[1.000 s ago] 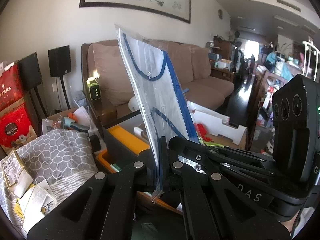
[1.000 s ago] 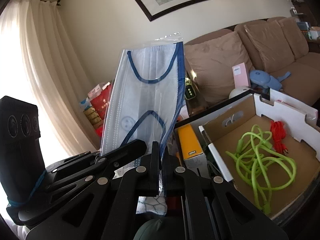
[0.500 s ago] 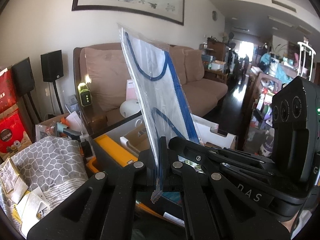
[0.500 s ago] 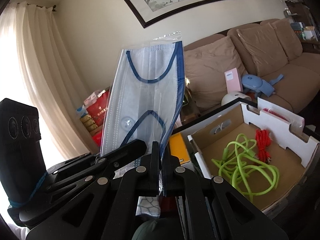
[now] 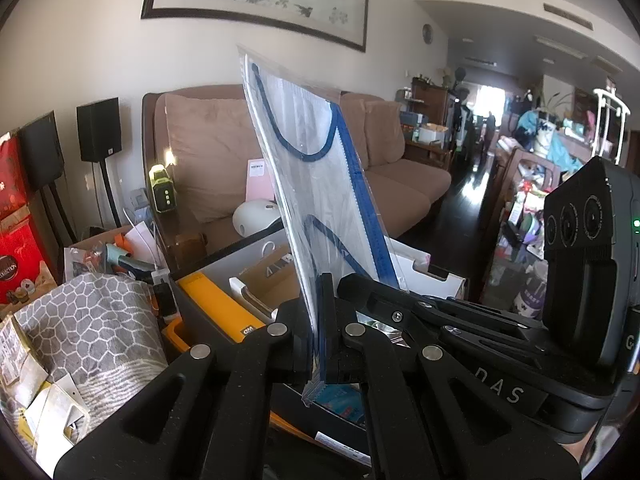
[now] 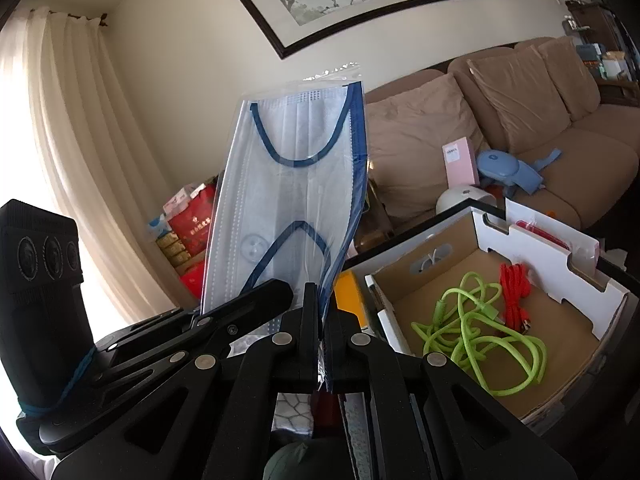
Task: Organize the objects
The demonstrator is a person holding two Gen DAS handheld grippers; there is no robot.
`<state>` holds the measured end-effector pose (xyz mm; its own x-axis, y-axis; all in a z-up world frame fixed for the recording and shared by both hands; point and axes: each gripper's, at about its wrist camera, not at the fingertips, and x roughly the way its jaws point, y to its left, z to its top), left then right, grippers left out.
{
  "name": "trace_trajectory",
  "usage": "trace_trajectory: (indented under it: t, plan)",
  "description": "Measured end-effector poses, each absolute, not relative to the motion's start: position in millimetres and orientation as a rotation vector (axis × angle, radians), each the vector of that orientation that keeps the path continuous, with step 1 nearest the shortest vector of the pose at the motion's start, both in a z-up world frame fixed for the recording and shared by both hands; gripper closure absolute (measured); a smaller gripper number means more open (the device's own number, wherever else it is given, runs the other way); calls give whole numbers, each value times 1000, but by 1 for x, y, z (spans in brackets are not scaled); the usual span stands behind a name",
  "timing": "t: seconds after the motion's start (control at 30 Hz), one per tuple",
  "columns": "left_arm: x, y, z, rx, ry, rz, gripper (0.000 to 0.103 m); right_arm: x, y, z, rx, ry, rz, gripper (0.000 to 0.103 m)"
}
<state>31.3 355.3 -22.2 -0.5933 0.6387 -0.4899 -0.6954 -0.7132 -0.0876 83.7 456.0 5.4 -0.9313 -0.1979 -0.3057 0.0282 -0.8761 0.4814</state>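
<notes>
A blue-edged face mask in a clear plastic sleeve [image 5: 320,184] stands upright, pinched at its lower edge by both grippers at once. My left gripper [image 5: 320,284] is shut on the sleeve's bottom. My right gripper [image 6: 320,300] is shut on the same sleeve [image 6: 292,208] from the other side. In the left wrist view the right gripper's body [image 5: 460,320] lies just to the right, close beside the left one. The left gripper's body [image 6: 224,320] shows in the right wrist view, at the left. The sleeve's lowest corner is hidden between the pads.
A white cardboard box [image 6: 536,256] below right holds a green cable [image 6: 480,332] and a red cable [image 6: 516,292]. An orange box [image 5: 216,304] and a grey patterned cloth [image 5: 92,320] lie below left. A brown sofa [image 5: 400,184] stands behind.
Both grippers have drifted slightly upward together, carrying the mask sleeve; more of the wall picture shows. The grip on the sleeve is unchanged.
</notes>
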Motion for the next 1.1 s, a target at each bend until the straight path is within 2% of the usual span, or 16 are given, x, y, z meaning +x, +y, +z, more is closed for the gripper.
trace_trajectory:
  t: [1.1]
  plan:
    - [19, 369, -37, -765, 128, 2241, 103, 73, 468, -9, 683, -784, -2864, 100]
